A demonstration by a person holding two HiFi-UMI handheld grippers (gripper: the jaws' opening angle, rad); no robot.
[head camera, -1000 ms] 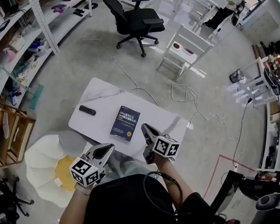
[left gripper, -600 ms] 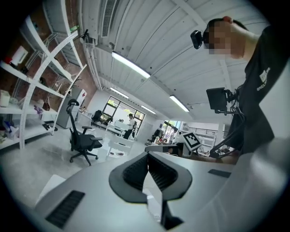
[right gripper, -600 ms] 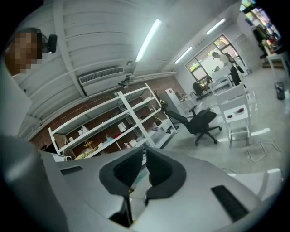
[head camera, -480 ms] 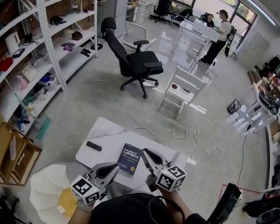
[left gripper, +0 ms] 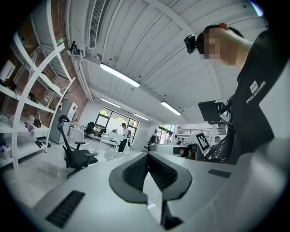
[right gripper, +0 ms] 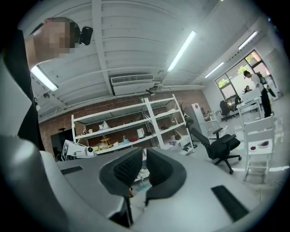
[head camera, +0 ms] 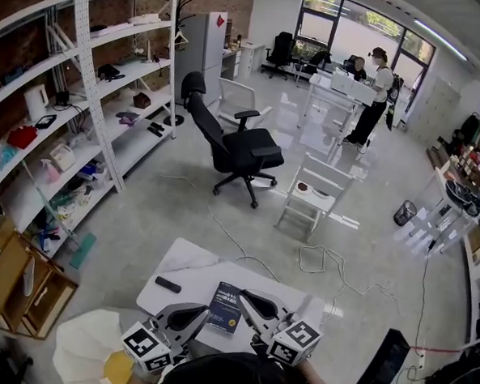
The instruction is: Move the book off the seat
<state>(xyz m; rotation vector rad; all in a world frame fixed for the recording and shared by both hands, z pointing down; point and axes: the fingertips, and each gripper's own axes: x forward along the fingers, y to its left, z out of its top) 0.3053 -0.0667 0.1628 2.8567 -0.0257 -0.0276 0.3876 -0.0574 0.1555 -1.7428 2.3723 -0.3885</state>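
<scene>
Far left: tall white shelving (head camera: 85, 80) along the brick wall, loaded with small items. A wooden crate (head camera: 23, 283) stands on the floor at its near end.

Near left: pale seat (head camera: 81, 344) with a yellow centre, only partly in frame. Nothing can be seen lying on the part that shows.

Centre near: white worktop (head camera: 191, 265). A black remote (head camera: 168, 285) lies on its left part. The dark blue book (head camera: 226, 306) lies flat on the worktop to the right of the remote, close to the near edge and well clear of the seat.

Left claw (head camera: 200, 311) is held over the near edge, just left of the book. Its own view (left gripper: 147, 155) shows it clenched, pads meeting at the tips with nothing in them.

Right claw (head camera: 246, 296) is just right of the book, tips over the worktop. Its view (right gripper: 144, 154) shows the pads all but together and empty.

Far centre: black office chair (head camera: 241, 151) on the grey floor. To its right are a white chair (head camera: 313, 192) and a loose cable (head camera: 325, 257). Far right: a person (head camera: 376, 94) standing at a desk.
</scene>
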